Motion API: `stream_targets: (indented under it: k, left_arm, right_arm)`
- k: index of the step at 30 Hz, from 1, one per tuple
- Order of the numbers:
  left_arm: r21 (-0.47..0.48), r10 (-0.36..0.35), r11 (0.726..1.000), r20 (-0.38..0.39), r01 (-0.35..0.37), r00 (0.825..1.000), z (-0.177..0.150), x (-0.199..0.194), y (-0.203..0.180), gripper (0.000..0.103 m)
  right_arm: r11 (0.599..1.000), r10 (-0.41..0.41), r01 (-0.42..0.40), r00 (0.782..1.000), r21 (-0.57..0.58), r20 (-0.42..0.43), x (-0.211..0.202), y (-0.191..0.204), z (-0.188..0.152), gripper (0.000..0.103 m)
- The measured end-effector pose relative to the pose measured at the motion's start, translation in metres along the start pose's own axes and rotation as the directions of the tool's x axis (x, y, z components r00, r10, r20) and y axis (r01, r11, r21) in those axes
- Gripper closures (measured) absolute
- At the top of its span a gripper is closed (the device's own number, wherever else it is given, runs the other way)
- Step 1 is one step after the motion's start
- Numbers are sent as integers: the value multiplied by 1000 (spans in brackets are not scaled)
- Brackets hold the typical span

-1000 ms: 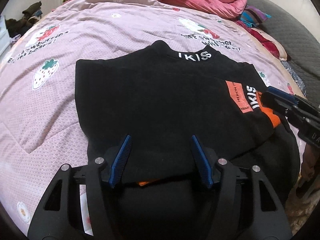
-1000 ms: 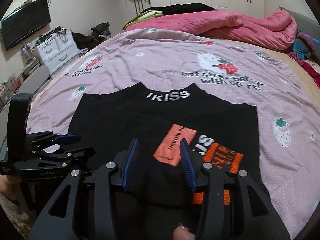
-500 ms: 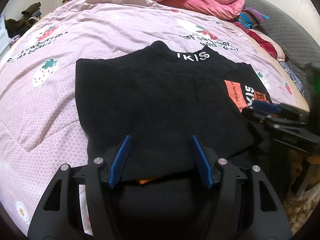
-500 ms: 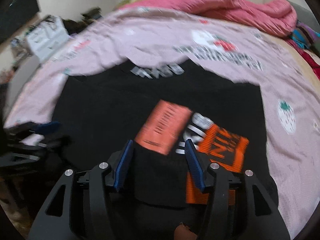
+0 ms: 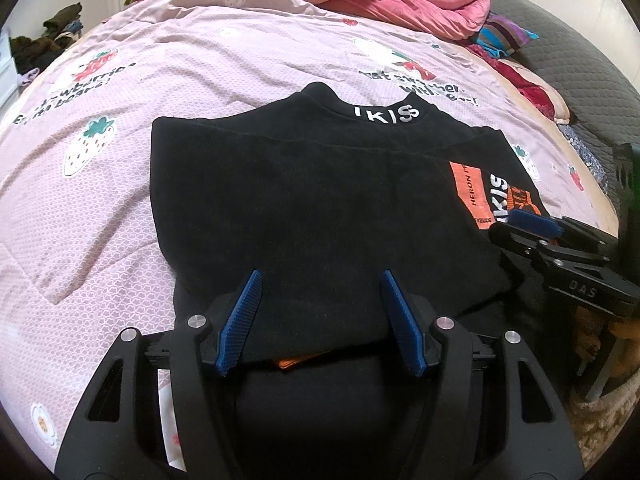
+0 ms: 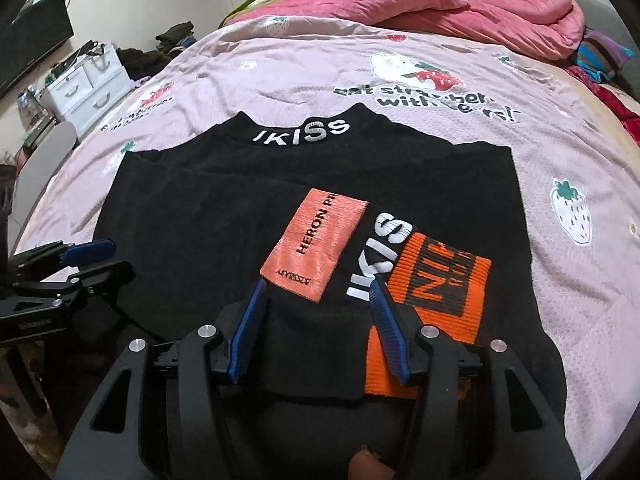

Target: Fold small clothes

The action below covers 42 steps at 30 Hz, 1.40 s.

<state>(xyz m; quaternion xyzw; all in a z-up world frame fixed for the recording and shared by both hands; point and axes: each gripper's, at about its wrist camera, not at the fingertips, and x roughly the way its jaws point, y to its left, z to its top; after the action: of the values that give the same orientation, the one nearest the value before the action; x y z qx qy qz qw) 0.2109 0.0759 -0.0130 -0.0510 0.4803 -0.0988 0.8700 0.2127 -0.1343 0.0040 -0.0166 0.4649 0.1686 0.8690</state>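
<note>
Black knit sweater [image 6: 208,216] with the orange patch lies sleeves-in ahead of both claws, left gripper [image 5: 320,320] and right gripper [image 6: 316,326] spread wide over its near hem, probably to fold it up.

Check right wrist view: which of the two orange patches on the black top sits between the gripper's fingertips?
The salmon "HERON PR" label, partly: its lower corner dips between the right gripper tips. The brighter striped orange cuff lies outside the right finger.
</note>
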Motion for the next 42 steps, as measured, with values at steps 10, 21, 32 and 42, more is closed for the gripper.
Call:
stream_targets:
  k: [10,21,32,42]
  left_arm:
    - [4,5,1000,4,-5,1000,0,0,-1,48]
    - [1,5,1000,18,-5,1000,-1,-7,-4,44]
    - [-1,44,999,125,-44,991,1,-44,-12,19]
    - [-11,74,997,169,-73,983,-4,-58,-20,9]
  right_arm:
    - [999,21,-22,999,47,32,-12,-8,-1,34]
    - [994,37,-45,996,96,82,-29,-18,-1,20]
    - [991,38,-58,985,118,168,-59,-28,-2,7]
    - [991,45,-71,976,115,215,-82,-27,-9,5]
